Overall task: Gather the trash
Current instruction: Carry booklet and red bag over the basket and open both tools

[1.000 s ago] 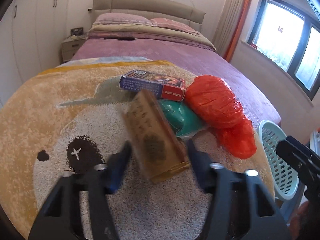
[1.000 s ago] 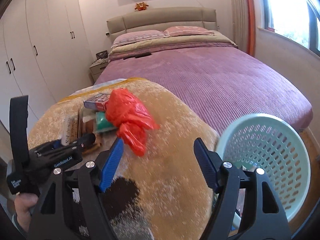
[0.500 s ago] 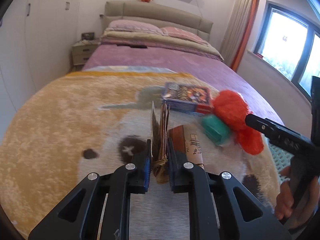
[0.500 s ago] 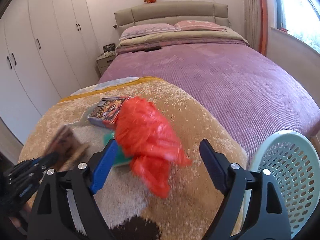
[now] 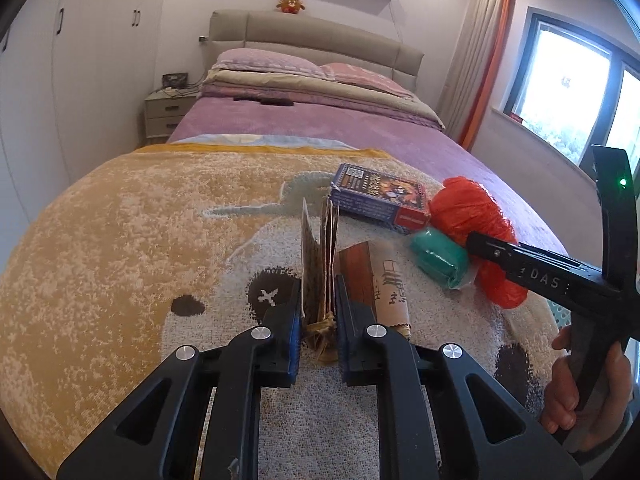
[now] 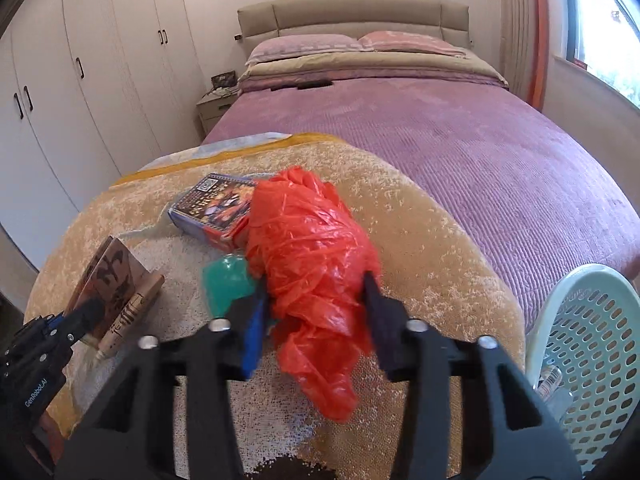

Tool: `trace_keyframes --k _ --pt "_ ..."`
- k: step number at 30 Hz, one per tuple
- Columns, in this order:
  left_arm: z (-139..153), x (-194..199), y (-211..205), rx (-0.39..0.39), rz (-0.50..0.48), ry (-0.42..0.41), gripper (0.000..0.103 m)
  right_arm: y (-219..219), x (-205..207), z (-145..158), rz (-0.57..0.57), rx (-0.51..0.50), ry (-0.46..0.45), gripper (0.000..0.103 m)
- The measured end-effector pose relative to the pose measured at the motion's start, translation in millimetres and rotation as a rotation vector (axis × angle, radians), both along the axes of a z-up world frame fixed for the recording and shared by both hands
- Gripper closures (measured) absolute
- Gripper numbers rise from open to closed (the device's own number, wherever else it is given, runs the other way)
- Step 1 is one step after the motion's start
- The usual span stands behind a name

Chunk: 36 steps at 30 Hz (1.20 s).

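My left gripper (image 5: 319, 292) is shut on a flattened brown paper packet (image 5: 320, 248), which stands on edge on the bear blanket (image 5: 120, 240). The right wrist view has the same packet (image 6: 108, 280) at far left, in the left gripper (image 6: 86, 312). My right gripper (image 6: 316, 296) is closing on a crumpled red plastic bag (image 6: 312, 248), with both pads against its sides. Its side is seen in the left wrist view, right gripper (image 5: 484, 246) at the red bag (image 5: 468, 208). A blue printed box (image 6: 216, 208), a green packet (image 6: 228, 284) and a paper roll (image 6: 132, 316) lie close by.
A pale green perforated basket (image 6: 592, 320) stands off the bed's right edge, with something inside it. The purple bedspread (image 6: 440, 132) stretches back to the pillows and headboard. White wardrobes (image 6: 80, 80) line the left wall. A hand (image 5: 568, 392) holds the right gripper's handle.
The left jaws shut on the brown packet, which now stands upright between them. The right gripper moved forward and down over the red bag, and its jaws narrowed from wide open onto it.
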<state>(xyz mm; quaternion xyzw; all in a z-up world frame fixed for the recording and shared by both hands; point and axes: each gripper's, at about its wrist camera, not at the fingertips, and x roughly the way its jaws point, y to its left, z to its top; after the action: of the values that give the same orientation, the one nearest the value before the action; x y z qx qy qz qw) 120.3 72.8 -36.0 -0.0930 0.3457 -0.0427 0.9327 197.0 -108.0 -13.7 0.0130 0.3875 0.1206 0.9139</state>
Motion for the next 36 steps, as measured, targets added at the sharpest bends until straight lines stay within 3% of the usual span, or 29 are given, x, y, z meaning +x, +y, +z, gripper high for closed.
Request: trace_keyframes --k 18,28,36 --pt "28.7 -31.3 -18.5 -0.067 -0.126 -0.093 0.092 -53.0 -93.2 48.4 -0.125 -0.054 -0.189 0.071" --pt "57.3 -41.3 -75.2 -0.047 -0.248 -0.148 0.092 -116.8 -118.8 67.7 -0.280 0.001 -0.205 0.071" --pt "70.4 -38.5 -147.8 0.010 -0.401 -0.160 0.092 -187.3 -133.8 63.2 -0.447 -0.001 -0.184 0.071"
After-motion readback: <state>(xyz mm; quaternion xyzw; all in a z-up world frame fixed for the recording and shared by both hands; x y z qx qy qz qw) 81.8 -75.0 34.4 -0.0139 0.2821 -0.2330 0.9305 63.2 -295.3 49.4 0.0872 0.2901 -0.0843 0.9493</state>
